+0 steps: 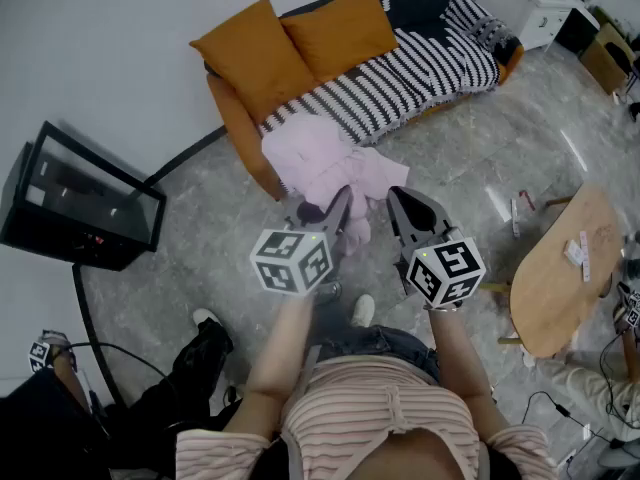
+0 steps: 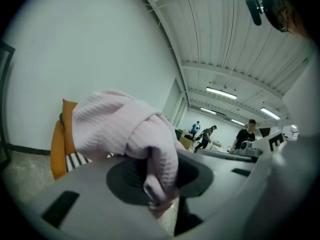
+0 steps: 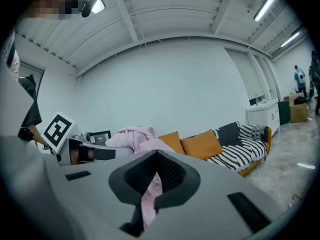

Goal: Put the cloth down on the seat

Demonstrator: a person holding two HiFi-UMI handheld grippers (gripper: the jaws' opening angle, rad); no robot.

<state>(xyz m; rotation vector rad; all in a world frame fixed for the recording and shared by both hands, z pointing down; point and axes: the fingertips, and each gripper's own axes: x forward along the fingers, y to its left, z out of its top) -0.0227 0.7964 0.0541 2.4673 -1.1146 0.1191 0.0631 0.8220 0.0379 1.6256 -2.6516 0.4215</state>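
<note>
A pale pink cloth (image 1: 325, 163) hangs bunched between my two grippers, in front of the near end of the sofa (image 1: 400, 83). The sofa's seat wears a black-and-white striped throw, with two orange cushions (image 1: 265, 53) at its back. My left gripper (image 1: 343, 200) is shut on a fold of the cloth (image 2: 135, 131), which drapes over its jaws. The right gripper (image 1: 397, 200) is shut on another part of the cloth (image 3: 150, 196), a strip of which hangs down between its jaws. In the right gripper view the sofa (image 3: 235, 151) lies further off to the right.
A black glass-fronted cabinet (image 1: 80, 203) stands on the floor at the left. An oval wooden table (image 1: 560, 278) is at the right and a white cabinet (image 1: 525, 3) at the top right. Another person's leg (image 1: 190, 368) is at the lower left.
</note>
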